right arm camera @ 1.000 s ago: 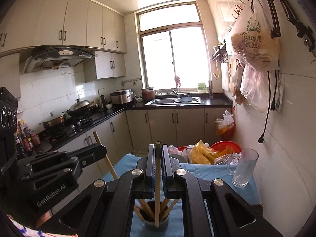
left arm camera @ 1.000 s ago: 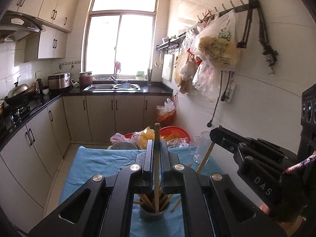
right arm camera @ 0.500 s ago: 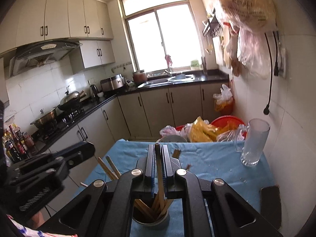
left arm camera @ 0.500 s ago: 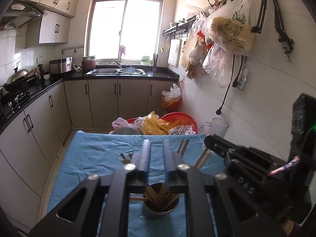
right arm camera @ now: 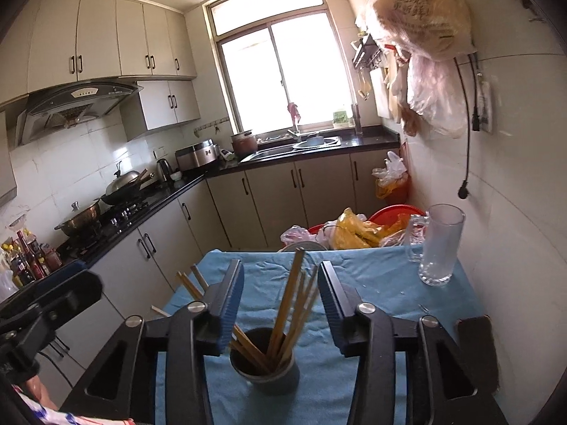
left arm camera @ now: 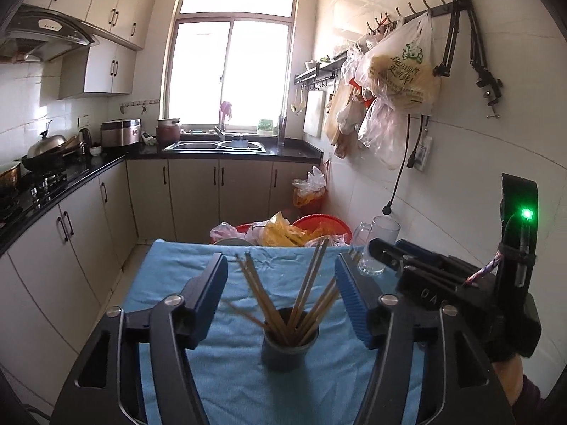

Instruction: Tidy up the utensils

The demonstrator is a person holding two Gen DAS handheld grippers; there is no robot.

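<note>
Item: dark cup (left arm camera: 288, 349) of near-upright chopsticks (left arm camera: 304, 294) mid-table, directly below both grippers, left gripper (left arm camera: 281, 294) and right gripper (right arm camera: 280, 301), jaws just opened, gripping nothing.

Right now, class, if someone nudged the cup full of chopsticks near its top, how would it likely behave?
The cup looks narrow and stands on soft blue cloth, so it may tip. The chopsticks lean loosely outward, so they would probably rattle and spill.
</note>
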